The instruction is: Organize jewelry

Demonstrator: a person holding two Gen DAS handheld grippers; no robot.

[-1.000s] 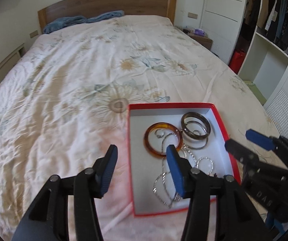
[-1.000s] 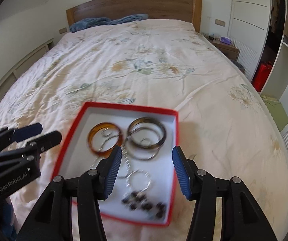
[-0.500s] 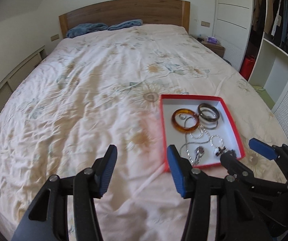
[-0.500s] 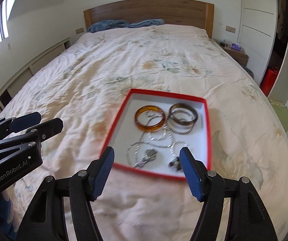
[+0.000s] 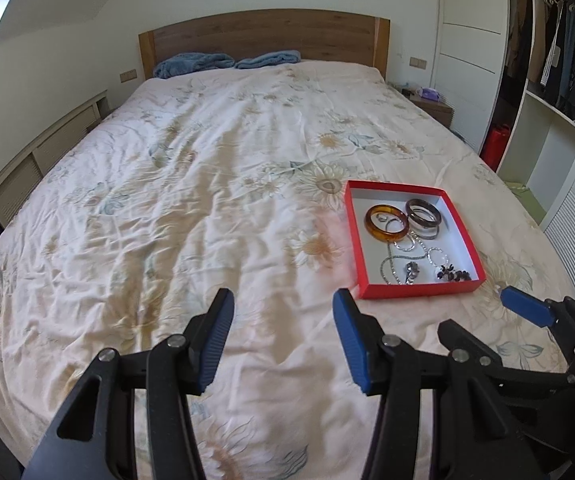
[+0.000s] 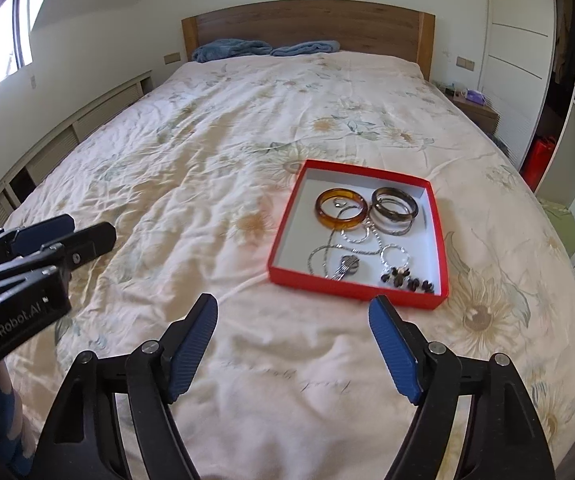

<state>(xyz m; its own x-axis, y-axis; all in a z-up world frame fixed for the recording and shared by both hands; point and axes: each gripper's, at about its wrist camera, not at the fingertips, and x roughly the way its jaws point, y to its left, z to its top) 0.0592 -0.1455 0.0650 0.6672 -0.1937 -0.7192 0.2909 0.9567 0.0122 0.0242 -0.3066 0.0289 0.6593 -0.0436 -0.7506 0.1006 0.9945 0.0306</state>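
A red shallow box (image 5: pixel 419 291) (image 6: pixel 283 236) lies on the bed's near right part. It holds an amber bangle (image 5: pixel 386 223) (image 6: pixel 341 207), a dark bangle (image 5: pixel 424 213) (image 6: pixel 394 204), silver chains and hoops (image 6: pixel 361 240), a pendant (image 6: pixel 345 266) and dark beads (image 6: pixel 407 278). My left gripper (image 5: pixel 283 338) is open and empty, near the box's left front. My right gripper (image 6: pixel 293 346) is open and empty, just in front of the box. Each gripper shows in the other's view: the right one (image 5: pixel 523 320) and the left one (image 6: pixel 59 234).
The floral bedspread (image 5: pixel 207 200) covers the whole bed. Blue pillows (image 5: pixel 227 62) lie by the wooden headboard (image 5: pixel 263 36). A bedside table (image 5: pixel 431 106) and an open wardrobe (image 5: pixel 547 80) stand to the right. A low slatted cabinet (image 6: pixel 67 136) runs along the left.
Both grippers have drawn back and up from above the box, so it now sits farther ahead. Both stay open and empty. The jewelry has not moved.
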